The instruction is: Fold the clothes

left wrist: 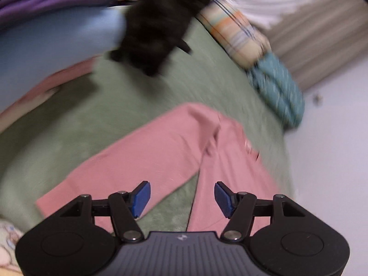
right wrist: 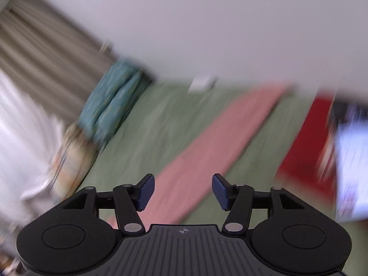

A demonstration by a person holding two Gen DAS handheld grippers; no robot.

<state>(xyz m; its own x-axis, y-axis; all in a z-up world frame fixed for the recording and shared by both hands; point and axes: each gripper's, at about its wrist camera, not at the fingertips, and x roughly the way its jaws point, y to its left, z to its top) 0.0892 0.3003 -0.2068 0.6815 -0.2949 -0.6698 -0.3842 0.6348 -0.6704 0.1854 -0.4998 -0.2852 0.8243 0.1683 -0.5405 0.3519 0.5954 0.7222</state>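
Lying flat, pink trousers point(left wrist: 174, 147), green blanket point(left wrist: 115, 119) around

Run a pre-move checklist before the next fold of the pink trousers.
1. Left gripper open, nothing between the pads: ok.
2. Right gripper open, nothing held: ok.
3. Pink trousers spread on the green blanket, legs apart: ok.
4. Black garment clear of the trousers: ok.
5. Trousers lying smooth: not ok, creases at the crotch.
6. Right wrist view sharp enough to aim: not ok, blurred.

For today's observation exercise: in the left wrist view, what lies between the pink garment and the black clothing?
Only bare green bed cover separates the pink garment from the black clothing, as the left wrist view shows.
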